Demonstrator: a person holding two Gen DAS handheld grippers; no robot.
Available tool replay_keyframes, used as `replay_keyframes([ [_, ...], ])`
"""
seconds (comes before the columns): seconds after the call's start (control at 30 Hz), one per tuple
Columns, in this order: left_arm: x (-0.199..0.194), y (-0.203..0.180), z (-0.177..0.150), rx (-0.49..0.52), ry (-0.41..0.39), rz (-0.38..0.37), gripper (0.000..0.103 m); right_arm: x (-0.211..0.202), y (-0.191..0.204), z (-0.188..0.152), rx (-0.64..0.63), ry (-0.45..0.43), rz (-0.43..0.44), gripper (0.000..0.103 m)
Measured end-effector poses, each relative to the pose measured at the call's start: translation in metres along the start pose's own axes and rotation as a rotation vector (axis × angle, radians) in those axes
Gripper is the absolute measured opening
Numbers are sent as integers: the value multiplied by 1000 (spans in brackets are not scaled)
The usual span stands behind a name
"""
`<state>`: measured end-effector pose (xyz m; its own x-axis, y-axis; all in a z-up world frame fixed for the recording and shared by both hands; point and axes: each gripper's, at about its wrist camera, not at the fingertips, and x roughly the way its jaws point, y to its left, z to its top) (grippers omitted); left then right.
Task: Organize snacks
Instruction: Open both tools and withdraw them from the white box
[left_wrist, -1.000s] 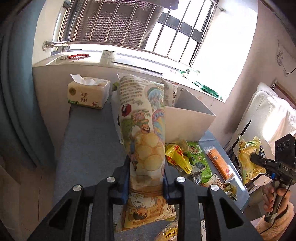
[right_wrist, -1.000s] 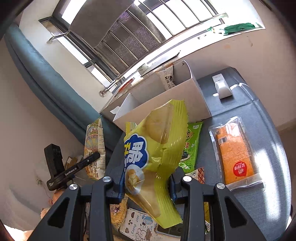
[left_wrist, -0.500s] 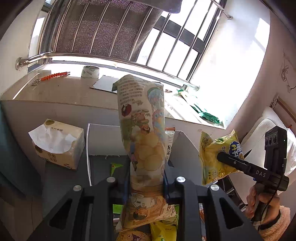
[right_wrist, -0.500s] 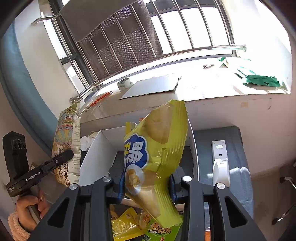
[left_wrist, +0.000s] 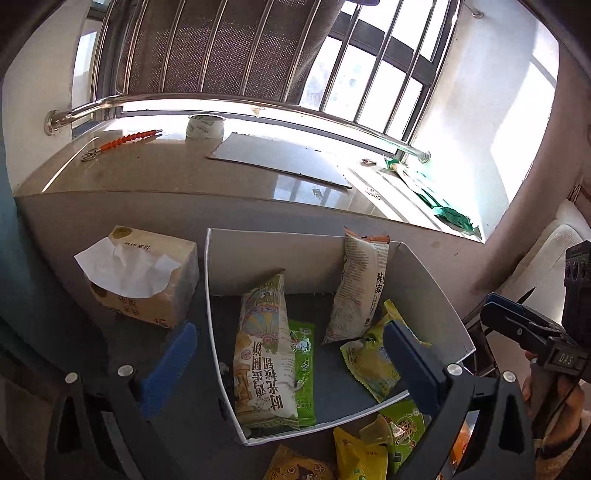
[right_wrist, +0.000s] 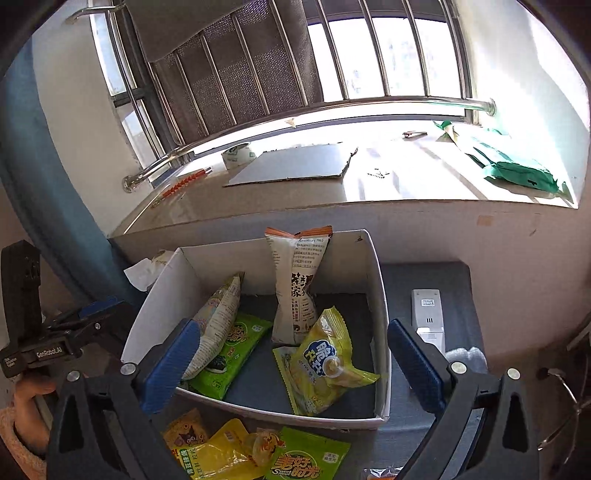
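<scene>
A white cardboard box (left_wrist: 209, 295) (right_wrist: 377, 314) stands under both grippers. My left gripper (left_wrist: 288, 350) hovers over its left side, jaws opening, nothing pressed between the pads. Below it the long illustrated snack bag (left_wrist: 264, 354) (right_wrist: 218, 317) leans inside the box on a green packet (left_wrist: 306, 354) (right_wrist: 229, 350). My right gripper (right_wrist: 290, 354) hangs over the box's front, jaws opening too, gripping nothing. The yellow chip bag (right_wrist: 325, 365) (left_wrist: 369, 362) lies in the box's right half. An upright white bag with an orange top (left_wrist: 358, 288) (right_wrist: 297, 284) leans on the back wall.
A tissue box (left_wrist: 144, 280) sits left of the box. Several loose snack packets (right_wrist: 258, 454) lie in front of it. A white remote-like device (right_wrist: 428, 314) rests on the right. The window ledge behind holds a tape roll (left_wrist: 205, 126) and a cardboard sheet (right_wrist: 295, 166).
Both grippers have opened and let go of their bags. The long illustrated bag and the yellow chip bag now lie inside the box.
</scene>
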<state>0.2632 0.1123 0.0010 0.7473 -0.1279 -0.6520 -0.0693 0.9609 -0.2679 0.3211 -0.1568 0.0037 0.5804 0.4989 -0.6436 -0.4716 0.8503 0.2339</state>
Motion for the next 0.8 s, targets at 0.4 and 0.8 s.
replay_keyframes([
  [0.4, -114, -28, -103, 129, -101, -65, 103, -81, 32, -99, -59, -48, 143, 103],
  [0.8, -124, -35, -227, 66, 34, -105, 103, -120, 9, -233, 32, 33, 89, 103],
])
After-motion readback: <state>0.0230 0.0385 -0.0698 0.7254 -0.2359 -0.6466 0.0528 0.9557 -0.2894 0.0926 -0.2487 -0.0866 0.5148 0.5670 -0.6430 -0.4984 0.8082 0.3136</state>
